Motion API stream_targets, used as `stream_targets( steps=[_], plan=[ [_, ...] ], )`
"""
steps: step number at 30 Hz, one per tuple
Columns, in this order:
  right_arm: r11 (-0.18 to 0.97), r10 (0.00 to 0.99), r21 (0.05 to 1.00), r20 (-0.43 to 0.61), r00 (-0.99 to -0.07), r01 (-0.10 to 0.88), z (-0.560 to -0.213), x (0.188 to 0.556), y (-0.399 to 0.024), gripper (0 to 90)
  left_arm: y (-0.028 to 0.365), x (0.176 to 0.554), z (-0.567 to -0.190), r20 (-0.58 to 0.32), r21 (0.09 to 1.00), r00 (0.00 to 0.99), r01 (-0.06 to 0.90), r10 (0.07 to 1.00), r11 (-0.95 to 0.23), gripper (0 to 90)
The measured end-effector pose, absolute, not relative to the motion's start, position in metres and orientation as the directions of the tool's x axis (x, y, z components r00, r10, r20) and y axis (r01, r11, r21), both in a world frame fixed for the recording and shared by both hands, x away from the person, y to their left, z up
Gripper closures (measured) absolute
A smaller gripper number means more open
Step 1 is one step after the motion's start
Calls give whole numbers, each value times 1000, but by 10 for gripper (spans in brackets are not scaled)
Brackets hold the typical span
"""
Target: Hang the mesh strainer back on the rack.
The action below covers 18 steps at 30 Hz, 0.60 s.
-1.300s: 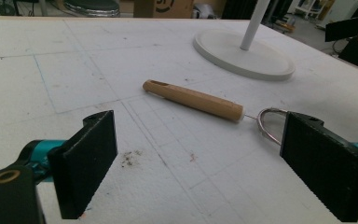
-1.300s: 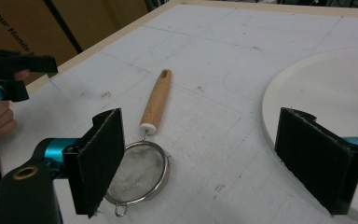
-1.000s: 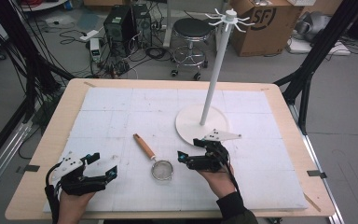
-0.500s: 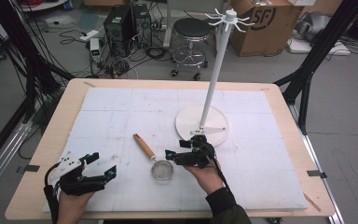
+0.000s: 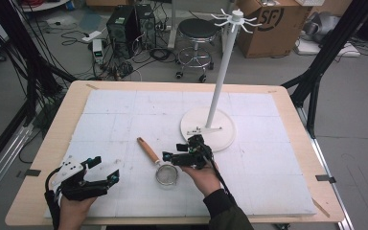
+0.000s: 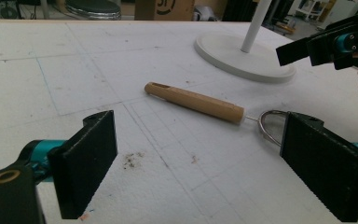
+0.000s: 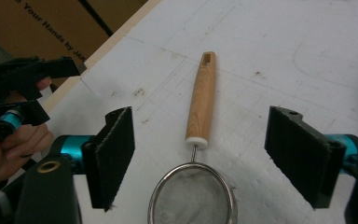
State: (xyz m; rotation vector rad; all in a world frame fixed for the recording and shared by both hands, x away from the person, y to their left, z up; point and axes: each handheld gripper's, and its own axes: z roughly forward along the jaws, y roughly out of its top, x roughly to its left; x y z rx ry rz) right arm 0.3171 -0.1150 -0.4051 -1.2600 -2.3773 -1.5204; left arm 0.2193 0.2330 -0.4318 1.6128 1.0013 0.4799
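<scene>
behind the table you have a workshop floor with cables, a computer tower, a stool and a cardboard box [image 5: 268, 21] at about one o'clock. nearer you, the wooden table [image 5: 57, 139] carries a white foam mat [image 5: 124, 110], and on it, at about one o'clock from the mat's middle, stands a white hanging stand [image 5: 218, 96] with a round base and hooks at the top.

your work is the strainer [image 5: 159, 163], lying flat on the mat close to your edge, its wooden handle [image 7: 201, 98] pointing to about eleven o'clock and its mesh bowl [image 7: 193, 196] toward you. the handle end has a slot, probably meant for one of the stand's hooks.

your right gripper [image 5: 170, 157] hovers just above the strainer, jaws spread wide, one on either side of the joint where handle meets wire. in the right gripper view the handle runs straight up the middle between them, so you are lined up well. come down until the pads bracket the wood rather than the thin wire neck, then close across the handle's width; gripping the wire would likely let the bowl swing.

your left gripper [image 5: 106, 177] rests at about seven o'clock, well apart from the strainer, jaws also spread with nothing between them. leave it parked.
</scene>
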Motion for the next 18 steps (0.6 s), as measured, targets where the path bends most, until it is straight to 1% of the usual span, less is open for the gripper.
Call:
stream_targets(
  steps=[3,11,12,18],
  plan=[
    [197,608,718,445,-658,667,-407,320,-108,251,234,220,-432,-196,936,556,353,808,-16,116],
    [219,619,680,457,-639,699,-409,326,-93,300,234,219,-432,-191,937,556,348,809,-18,117],
    [218,630,672,457,-628,708,-410,328,-91,347,233,219,-432,-191,937,557,349,808,-18,117],
    [218,633,646,476,-610,731,-414,333,-86,354,233,220,-432,-190,938,560,347,807,-20,117]
  ],
)
